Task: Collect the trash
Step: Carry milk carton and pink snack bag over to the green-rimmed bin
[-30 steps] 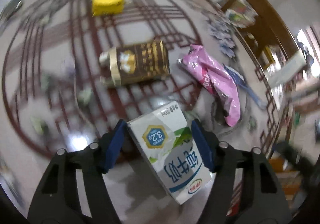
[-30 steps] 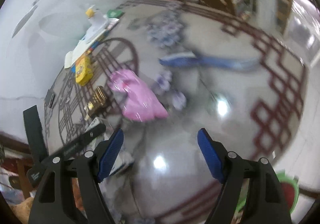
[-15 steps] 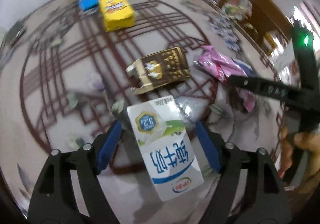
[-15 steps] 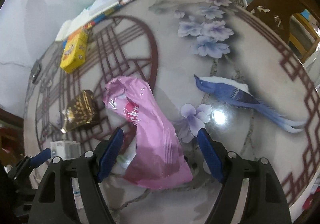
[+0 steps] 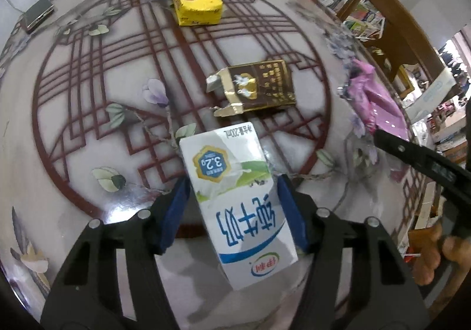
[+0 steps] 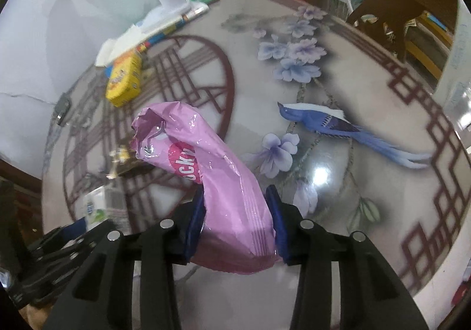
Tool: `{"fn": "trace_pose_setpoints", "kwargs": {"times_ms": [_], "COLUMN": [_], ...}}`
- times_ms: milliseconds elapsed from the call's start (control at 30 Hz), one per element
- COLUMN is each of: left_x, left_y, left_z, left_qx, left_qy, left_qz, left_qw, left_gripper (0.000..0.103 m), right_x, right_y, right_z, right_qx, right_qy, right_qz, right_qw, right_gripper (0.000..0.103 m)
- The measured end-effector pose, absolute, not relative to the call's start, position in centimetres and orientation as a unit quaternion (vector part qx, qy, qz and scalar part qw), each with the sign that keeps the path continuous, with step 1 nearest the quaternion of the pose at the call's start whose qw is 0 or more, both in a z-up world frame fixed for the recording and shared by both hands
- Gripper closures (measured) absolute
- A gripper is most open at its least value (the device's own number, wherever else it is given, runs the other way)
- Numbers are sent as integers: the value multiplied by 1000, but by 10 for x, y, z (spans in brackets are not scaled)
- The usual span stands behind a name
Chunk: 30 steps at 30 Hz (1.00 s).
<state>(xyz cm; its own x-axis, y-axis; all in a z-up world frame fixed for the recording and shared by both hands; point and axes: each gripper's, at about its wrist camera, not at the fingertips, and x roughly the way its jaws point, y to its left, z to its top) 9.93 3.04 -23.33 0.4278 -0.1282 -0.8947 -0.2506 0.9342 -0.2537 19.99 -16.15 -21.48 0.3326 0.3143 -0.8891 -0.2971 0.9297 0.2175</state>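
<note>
**Entry: two pieces of trash taken up, table not yet cleared**

While both claws were spread around their targets a second ago, each is now closing on one.

- **Left gripper** (image 5: 232,209): jaws closing on the white-and-green rectangular milk carton (image 5: 235,197); blue pads (image 5: 290,212) sit against both its sides, a pinch. The carton tilts toward 11 o'clock from the claw in the left wrist view, low centre of frame, over the table.
- **Right gripper** (image 6: 235,218): half a second ago it stood wide around the crumpled pink plastic snack bag (image 6: 217,182); now the jaws are closing and squeeze the bag's lower end into a narrow waist. The bag's torn mouth points toward 11 o'clock.
- **Round patterned table** (image 5: 88,123): bears the remaining litter.
- **Dark brown-and-gold flattened carton** (image 5: 259,91): at 12 o'clock beyond the milk carton, apart from it.
- **Yellow rectangular box** (image 5: 197,3): farther on at 12 o'clock, near the far rim, beside stacked papers.

Judgement: two items appear secured and ready to carry off; the brown carton looks the likeliest pickup left. The slippery bag may slide out.
</note>
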Motion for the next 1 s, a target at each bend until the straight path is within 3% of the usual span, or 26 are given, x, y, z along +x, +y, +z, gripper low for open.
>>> {"fn": "trace_pose_setpoints", "kwargs": {"times_ms": [567, 1000], "left_x": [77, 48], "left_y": [-2, -46], "left_z": [-114, -84], "left_qx": [-99, -64], "left_qy": [389, 351], "left_qz": [-29, -102], "left_qw": [915, 929], "left_gripper": [45, 45], "right_x": [106, 44], "right_y": [-209, -256], "right_z": [-115, -90], "right_qx": [81, 122], "right_qy": [457, 424], "right_qz": [149, 97], "right_qw": [873, 892], "right_gripper": [62, 62]}}
